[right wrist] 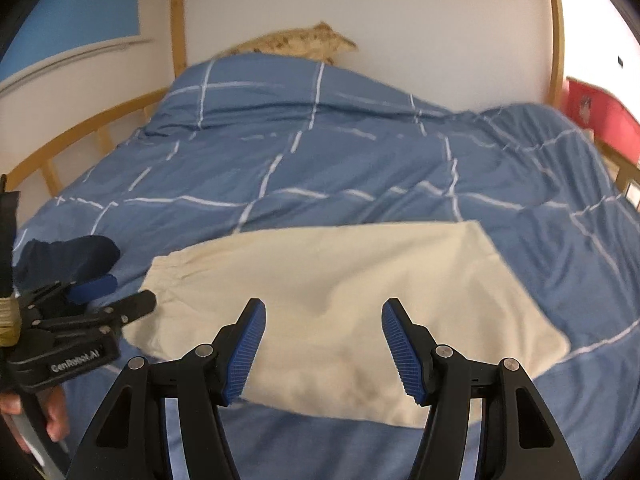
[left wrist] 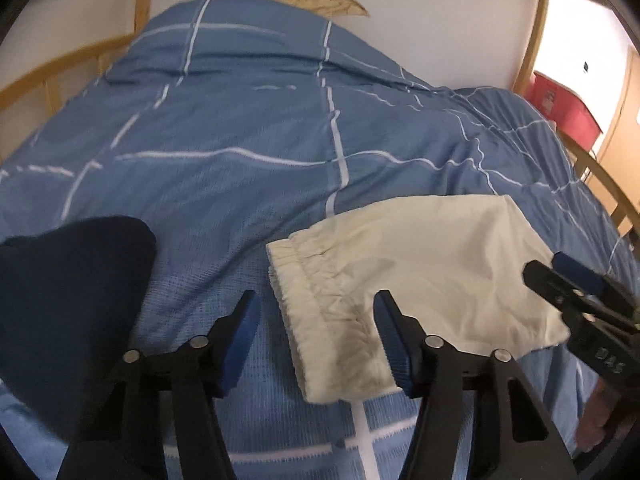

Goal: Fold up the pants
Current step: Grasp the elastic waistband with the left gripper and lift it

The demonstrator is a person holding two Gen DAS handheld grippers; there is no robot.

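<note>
1. 2 grippers are seen over a bed w/ a blue duvet (right wrist: 360, 160); the cream pants (right wrist: 340, 300) are taken as the landmark for all positions below.
2. The pants are laid folded into a compact, roughly rectangular bundle on the duvet's near part, just ahead of both grippers.
3. The elastic waistband (left wrist: 304, 300) is gathered at the bundle's left end; the right end is plain cloth.
4. The left gripper (left wrist: 316, 340) is held w/ its jaws spread wide and nothing between them; it is positioned over the waistband end of the pants. 1 finger is seen over bare duvet just left of the waistband, the other over the cloth. Contact w/ the fabric can't be told.
5. The right gripper (right wrist: 324, 344) is likewise spread wide and empty, held over the near-middle of the pants, w/ both blue pads (right wrist: 402, 352) seen against cream cloth.
6. In the left wrist view, the right gripper is seen at the pants' right end, partly over their edge.
7. A dark navy garment (left wrist: 76, 300) is laid on the duvet left of the pants, apart from them, w/ bare duvet between.
8. A tan patterned pillow (right wrist: 296, 42) is seen well beyond the pants, against the white wall.
9. A red box (left wrist: 560, 104) is visible far right of the pants, past the wooden bed frame (right wrist: 178, 20).
</note>
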